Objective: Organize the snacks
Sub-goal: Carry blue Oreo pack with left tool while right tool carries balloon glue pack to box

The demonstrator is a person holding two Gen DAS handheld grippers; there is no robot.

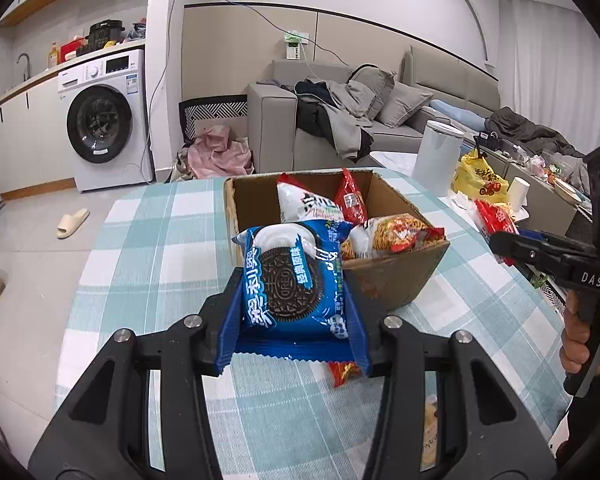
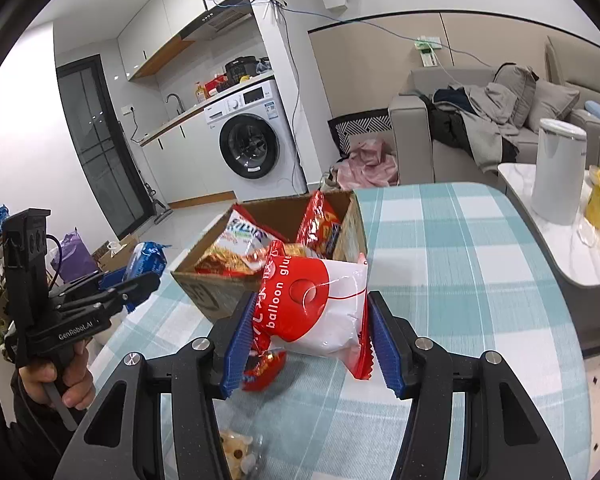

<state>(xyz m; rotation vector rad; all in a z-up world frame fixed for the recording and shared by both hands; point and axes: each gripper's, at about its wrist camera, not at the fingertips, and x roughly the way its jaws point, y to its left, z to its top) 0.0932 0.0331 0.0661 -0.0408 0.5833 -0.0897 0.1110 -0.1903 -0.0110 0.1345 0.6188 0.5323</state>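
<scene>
L gripper (image 1: 294, 320), frame ctr: blue pads pinching the Oreo pack (image 1: 294, 280), held above the checked tablecloth (image 1: 148, 240), just in front of the cardboard box (image 1: 396, 276). R gripper (image 2: 310, 336), lower ctr: pads clamped on red/white "balloon glue" bag (image 2: 320, 304), near box (image 2: 216, 292) corner. Box holds noodle snack bag (image 1: 396, 234) + red packs. Small red packet (image 2: 262, 372) lies on cloth under the R pads.

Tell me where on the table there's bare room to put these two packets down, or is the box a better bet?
Bare checked tablecloth lies left of the cardboard box, and more between the box and the white-topped side table. The box is crowded with packets. A small red packet lies on the cloth below the Oreo packet.
</scene>
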